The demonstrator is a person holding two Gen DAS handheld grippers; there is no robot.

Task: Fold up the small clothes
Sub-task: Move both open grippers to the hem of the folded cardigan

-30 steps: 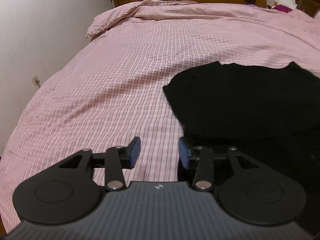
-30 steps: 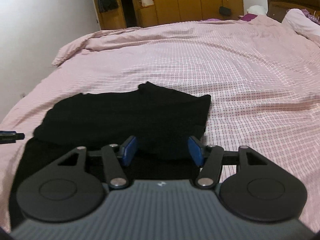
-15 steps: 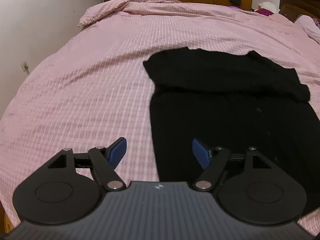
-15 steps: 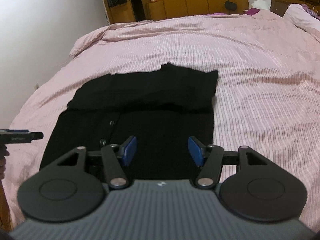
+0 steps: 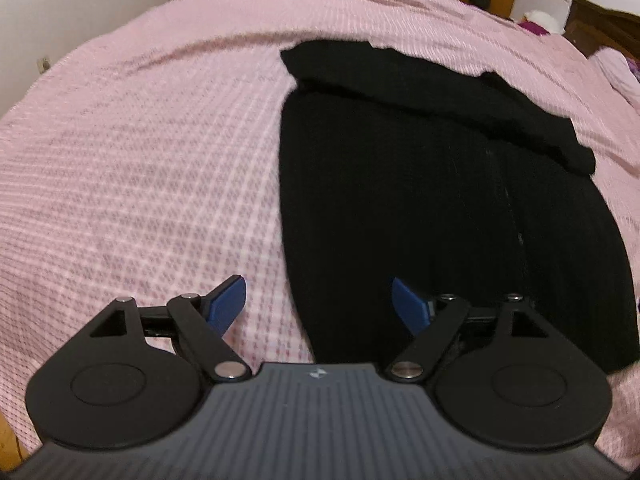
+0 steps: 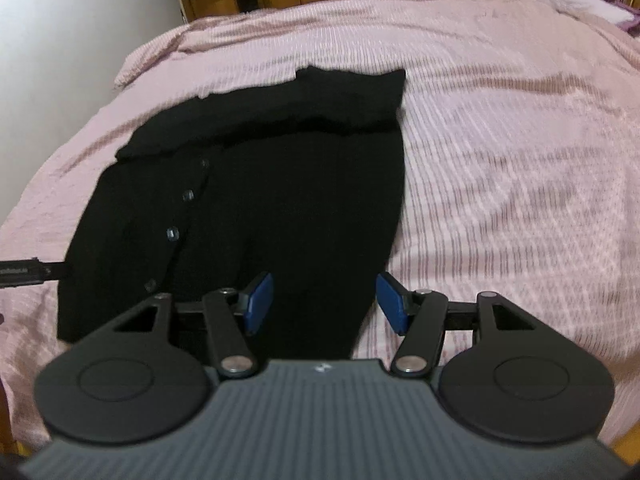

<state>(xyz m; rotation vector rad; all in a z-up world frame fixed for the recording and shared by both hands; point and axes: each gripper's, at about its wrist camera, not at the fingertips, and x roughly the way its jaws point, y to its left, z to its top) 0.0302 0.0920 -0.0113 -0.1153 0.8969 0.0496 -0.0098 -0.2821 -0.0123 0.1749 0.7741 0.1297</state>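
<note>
Behind each hand-held gripper's body, the black cardigan's (image 6: 280, 200) near hem hides.

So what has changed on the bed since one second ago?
Both grippers drew back toward the garment's near hem. The left gripper has just been opening, empty, astride the garment's left edge. The right gripper stayed half open, empty. The garment stayed folded on the bed.

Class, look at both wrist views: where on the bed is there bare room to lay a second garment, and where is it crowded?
Free: the pink checked bedspread between the black buttoned cardigan and the white wall, and the wide stretch on the cardigan's other side. Crowded: the near edge, where the left gripper and right gripper hover open over the cardigan's hem corners.
</note>
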